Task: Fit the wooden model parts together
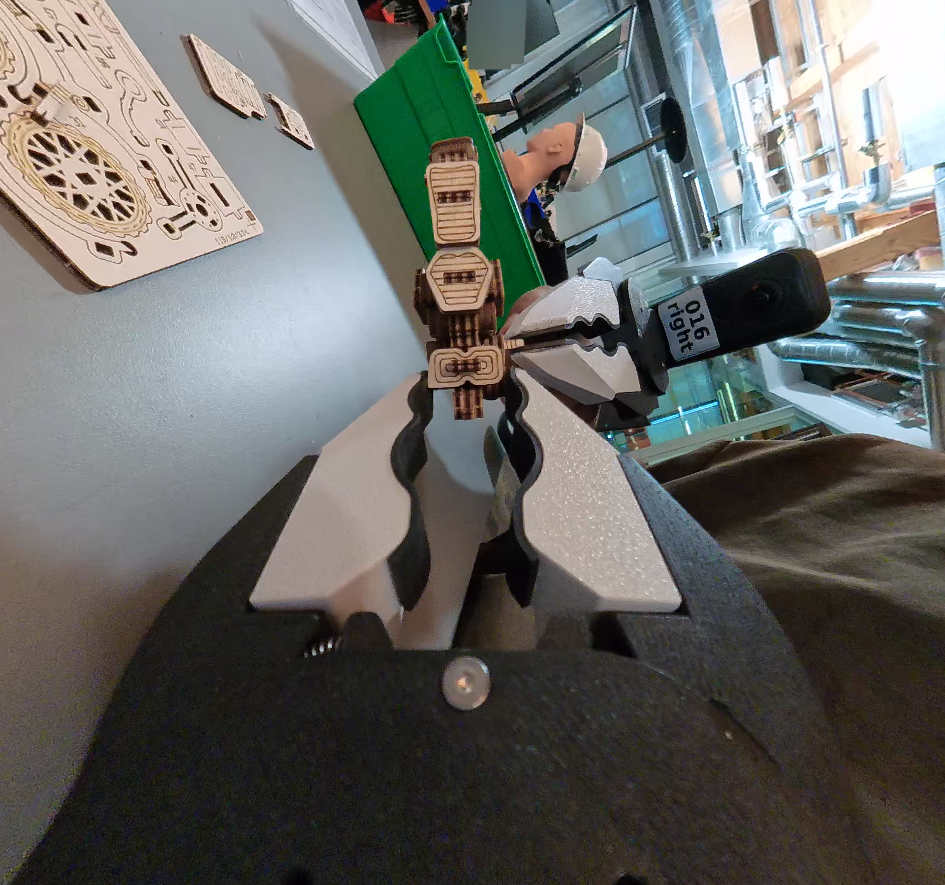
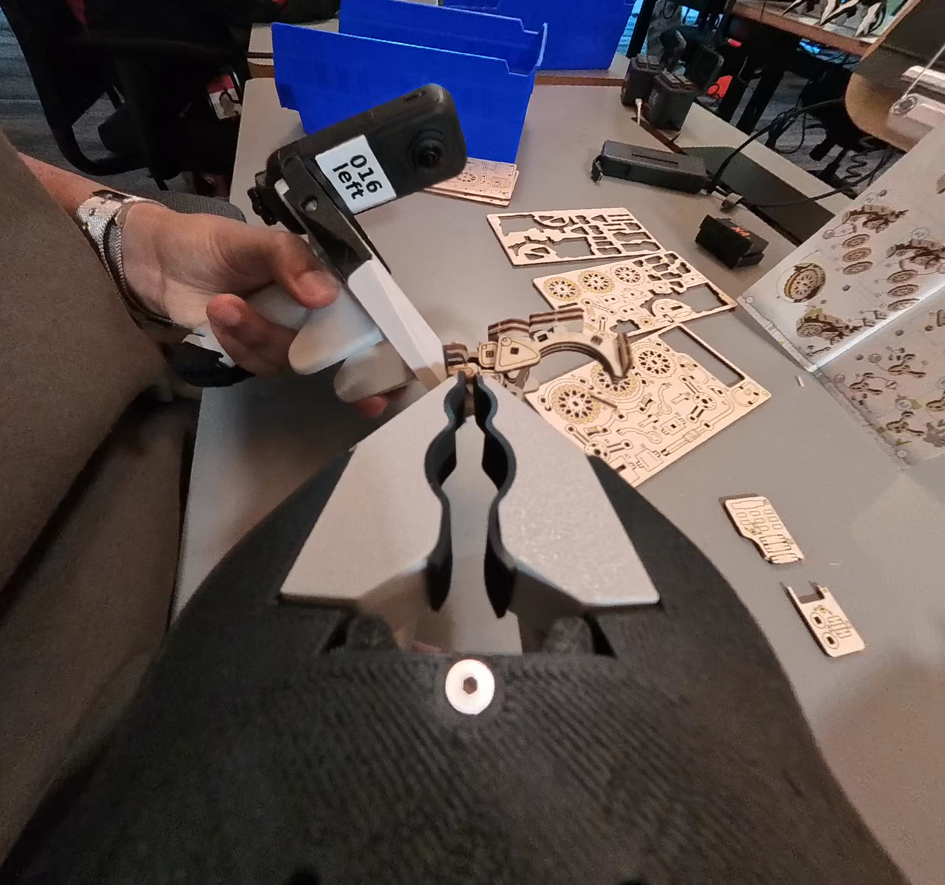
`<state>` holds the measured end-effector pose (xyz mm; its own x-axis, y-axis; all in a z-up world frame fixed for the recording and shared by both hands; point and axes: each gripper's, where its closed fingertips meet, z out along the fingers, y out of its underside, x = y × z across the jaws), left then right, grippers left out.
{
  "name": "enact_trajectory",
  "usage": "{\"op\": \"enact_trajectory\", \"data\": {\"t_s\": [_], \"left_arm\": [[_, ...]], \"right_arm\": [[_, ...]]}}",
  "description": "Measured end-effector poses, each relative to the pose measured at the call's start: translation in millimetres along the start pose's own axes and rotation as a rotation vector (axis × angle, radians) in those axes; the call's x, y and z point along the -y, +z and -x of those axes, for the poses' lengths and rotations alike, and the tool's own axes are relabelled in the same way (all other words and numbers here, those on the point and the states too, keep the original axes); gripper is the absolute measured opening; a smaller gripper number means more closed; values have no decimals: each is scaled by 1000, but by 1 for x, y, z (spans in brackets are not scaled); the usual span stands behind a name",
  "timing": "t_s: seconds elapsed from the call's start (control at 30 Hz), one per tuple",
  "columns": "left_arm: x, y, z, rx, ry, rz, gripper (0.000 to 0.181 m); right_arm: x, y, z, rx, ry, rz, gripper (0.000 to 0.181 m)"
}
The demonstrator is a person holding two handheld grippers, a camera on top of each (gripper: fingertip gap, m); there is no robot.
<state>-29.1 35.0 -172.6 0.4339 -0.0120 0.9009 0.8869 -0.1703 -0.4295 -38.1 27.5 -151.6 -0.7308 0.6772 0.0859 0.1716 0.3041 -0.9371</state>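
Nearest the lens in the left wrist view, the left gripper (image 1: 468, 385) has its two grey fingers closed on the lower end of the wooden model assembly (image 1: 460, 278), which stands up from the tips, lifted clear of the grey table (image 1: 230, 400). From the side comes the right gripper (image 1: 516, 344), its jaws pinched together on a thin wooden pin (image 1: 513, 343) whose free end touches or just enters the side of the assembly's lowest block; the exact seating I cannot tell. The biggest risk, as I judge it, is the whole assembly twisting in the left grip: it is held only at one end, so a sideways push from the pin could lever it round or pop it loose. Next, the glued-looking layered joints might split if the pin goes in crooked. Smallest, the pin itself could snap or slip from the narrow fingertip hold and drop among the punched-out part sheets (image 2: 649, 400) on the table. As for pose, the right wrist view shows the person's left hand (image 2: 245, 288) wrapped round the pale handle with the forearm coming in from the left, the tool angled down and forward, and the curved arch of the assembly (image 2: 557, 344) reaching away over the sheets. The right gripper meets it almost at right angles, low and level. Two small loose pieces (image 2: 764, 528) lie well apart to the right.
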Motion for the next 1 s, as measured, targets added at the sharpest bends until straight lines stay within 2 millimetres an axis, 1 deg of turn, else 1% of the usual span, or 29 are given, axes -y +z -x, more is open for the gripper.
{"op": "enact_trajectory", "data": {"t_s": [0.3,0.73,0.77,0.87,1.0], "left_arm": [[0,0,2,40,60,6,27],[0,2,1,25,46,3,27],[1,2,1,22,47,2,27],[3,1,0,22,52,-6,27],[6,-2,3,26,50,-19,26]], "right_arm": [[-1,1,0,-4,1,12,1],[1,1,1,-12,3,12,1],[2,1,0,-14,8,8,2],[6,-2,-3,-16,47,-29,17],[16,-12,-14,9,185,-136,23]]}}
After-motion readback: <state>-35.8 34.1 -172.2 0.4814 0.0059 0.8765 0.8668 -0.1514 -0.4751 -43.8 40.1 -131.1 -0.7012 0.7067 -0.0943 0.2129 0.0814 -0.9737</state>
